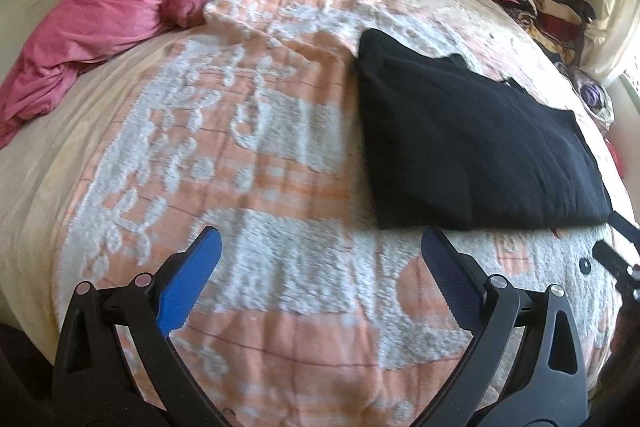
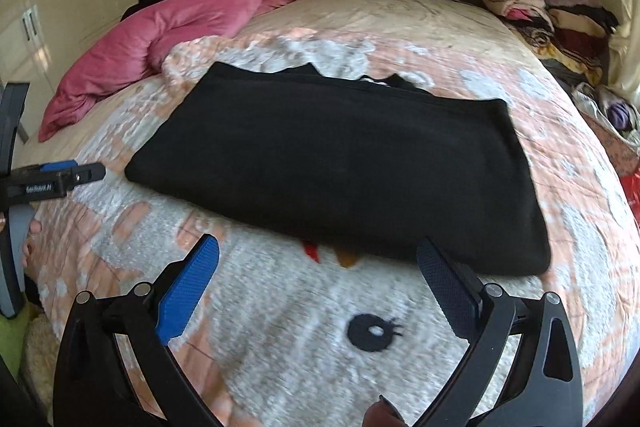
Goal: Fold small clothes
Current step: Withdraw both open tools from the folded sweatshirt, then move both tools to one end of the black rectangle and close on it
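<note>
Bed (image 2: 400,15) ahead; my jaws spread, empty, just short of garment (image 2: 340,167). Plush blanket (image 2: 280,307) may snag.

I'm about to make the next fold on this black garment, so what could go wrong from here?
1. Both the left gripper and right gripper are open at the black garment's near edge; pinching low might catch the fluffy blanket underneath too.
2. The garment looks thick and layered, so a shallow pinch may lift only the top layer and undo the fold.
</note>
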A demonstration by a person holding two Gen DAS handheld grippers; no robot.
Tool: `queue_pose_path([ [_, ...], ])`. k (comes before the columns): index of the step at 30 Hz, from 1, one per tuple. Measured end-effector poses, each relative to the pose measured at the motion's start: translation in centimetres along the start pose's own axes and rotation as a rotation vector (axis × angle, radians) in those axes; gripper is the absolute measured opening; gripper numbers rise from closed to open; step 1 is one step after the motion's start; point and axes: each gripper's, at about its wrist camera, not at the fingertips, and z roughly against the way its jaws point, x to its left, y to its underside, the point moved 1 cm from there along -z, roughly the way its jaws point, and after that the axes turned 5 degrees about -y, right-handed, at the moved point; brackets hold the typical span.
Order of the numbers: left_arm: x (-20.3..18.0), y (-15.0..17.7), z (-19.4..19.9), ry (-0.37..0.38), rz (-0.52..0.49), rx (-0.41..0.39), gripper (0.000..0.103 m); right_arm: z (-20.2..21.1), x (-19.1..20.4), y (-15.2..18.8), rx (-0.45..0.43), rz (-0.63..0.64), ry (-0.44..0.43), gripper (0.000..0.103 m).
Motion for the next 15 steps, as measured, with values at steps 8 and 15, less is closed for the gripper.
queue_pose_path([
  [8, 2.9, -1.7, -0.4, -0.011, 0.087, -0.012, 0.094, -2.7, 4.2, -1.3, 0.021, 0.108, -0.038, 0.099],
  [15, 4.3, -3.2, -1.0, -0.027, 0.112, -0.026, 0.094, -5.2, 8.0, -2.0, 0.027, 0.241, -0.046, 0.099],
])
